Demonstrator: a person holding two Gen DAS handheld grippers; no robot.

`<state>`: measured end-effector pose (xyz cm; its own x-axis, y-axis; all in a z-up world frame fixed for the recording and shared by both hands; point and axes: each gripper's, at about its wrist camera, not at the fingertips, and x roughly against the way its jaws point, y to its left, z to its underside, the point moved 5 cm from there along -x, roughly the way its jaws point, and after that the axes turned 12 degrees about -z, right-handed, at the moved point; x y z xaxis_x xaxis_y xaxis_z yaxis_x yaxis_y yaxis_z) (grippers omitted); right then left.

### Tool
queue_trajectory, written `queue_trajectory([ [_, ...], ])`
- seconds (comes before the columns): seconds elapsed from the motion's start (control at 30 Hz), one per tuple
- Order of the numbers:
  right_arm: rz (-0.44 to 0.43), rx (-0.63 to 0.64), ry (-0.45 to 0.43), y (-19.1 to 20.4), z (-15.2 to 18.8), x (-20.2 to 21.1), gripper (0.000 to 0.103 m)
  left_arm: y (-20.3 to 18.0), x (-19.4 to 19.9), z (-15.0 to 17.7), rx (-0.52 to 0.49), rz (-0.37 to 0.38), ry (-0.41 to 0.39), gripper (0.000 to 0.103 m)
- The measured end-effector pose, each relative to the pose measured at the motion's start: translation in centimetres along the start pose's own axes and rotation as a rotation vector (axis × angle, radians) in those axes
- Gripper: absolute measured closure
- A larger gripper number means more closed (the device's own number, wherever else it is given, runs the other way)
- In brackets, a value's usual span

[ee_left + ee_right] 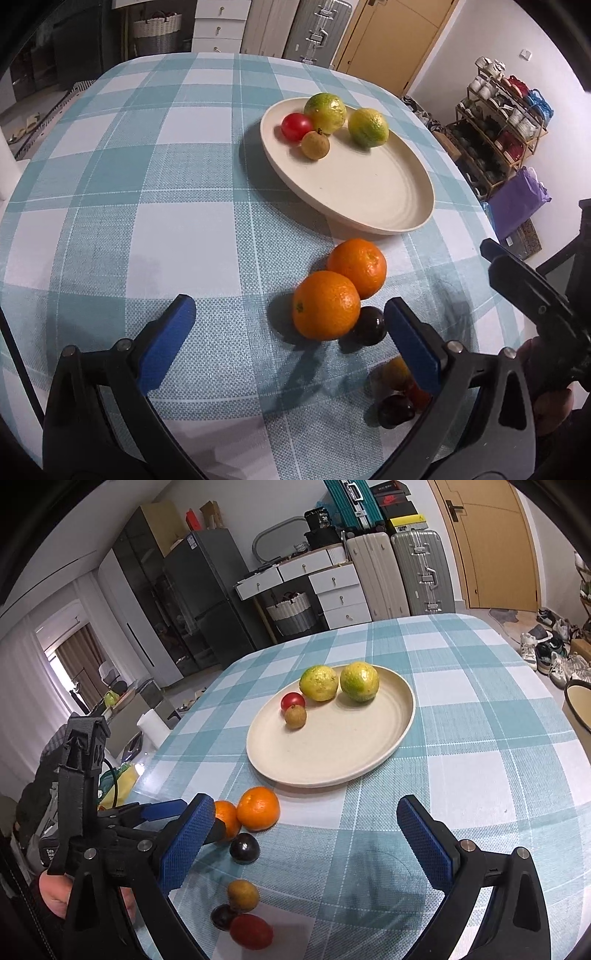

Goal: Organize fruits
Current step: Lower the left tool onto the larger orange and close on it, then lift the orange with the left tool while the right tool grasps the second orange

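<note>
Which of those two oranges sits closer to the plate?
The far orange, just short of the plate rim. The near orange touches it on the side toward the left tongs, beside a dark fruit.

Checked tablecloth (461, 738) carries a plate (332, 768), two oranges (258, 808), small fruits (242, 895).

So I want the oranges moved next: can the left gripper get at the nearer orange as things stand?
Probably yes. The left gripper is open and the nearer orange lies just ahead between its fingers, uncovered, though a second orange and a dark fruit touch it.
</note>
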<state>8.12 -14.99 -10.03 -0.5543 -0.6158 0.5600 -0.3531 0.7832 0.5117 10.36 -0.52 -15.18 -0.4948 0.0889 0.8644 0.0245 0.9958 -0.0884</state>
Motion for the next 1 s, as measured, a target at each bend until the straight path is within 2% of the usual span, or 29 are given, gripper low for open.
queue_trajectory([
  [0.17,0.001,-0.023,0.016,-0.5,0.2,-0.5,0.002,-0.3,-0.3,0.2,-0.027,0.028,0.013,0.017],
  [0.2,0.0,-0.026,0.018,-0.5,0.2,-0.6,0.002,-0.3,-0.4,0.3,-0.023,0.043,0.018,0.024],
  [0.27,-0.004,-0.026,0.024,-0.4,0.4,-0.8,0.002,-0.3,-0.4,0.4,-0.021,0.057,0.017,0.027],
  [0.43,-0.007,-0.023,0.029,-0.2,0.6,-1.0,0.002,-0.7,-0.3,0.3,-0.044,0.121,0.021,0.061],
  [0.5,-0.008,-0.027,0.032,-0.2,0.7,-1.0,0.002,-0.8,-0.1,0.3,-0.055,0.137,0.011,0.07],
  [0.63,-0.001,-0.012,0.04,0.0,0.8,-1.3,0.002,-0.1,-0.1,0.3,-0.024,0.16,0.023,0.07],
  [0.83,-0.02,-0.014,0.052,0.2,0.9,-1.7,0.002,1.2,0.3,0.4,-0.005,0.147,0.012,0.07],
  [1.0,-0.025,-0.016,0.063,0.2,1.0,-2.0,0.002,3.6,0.9,0.1,0.05,0.14,-0.008,0.07],
])
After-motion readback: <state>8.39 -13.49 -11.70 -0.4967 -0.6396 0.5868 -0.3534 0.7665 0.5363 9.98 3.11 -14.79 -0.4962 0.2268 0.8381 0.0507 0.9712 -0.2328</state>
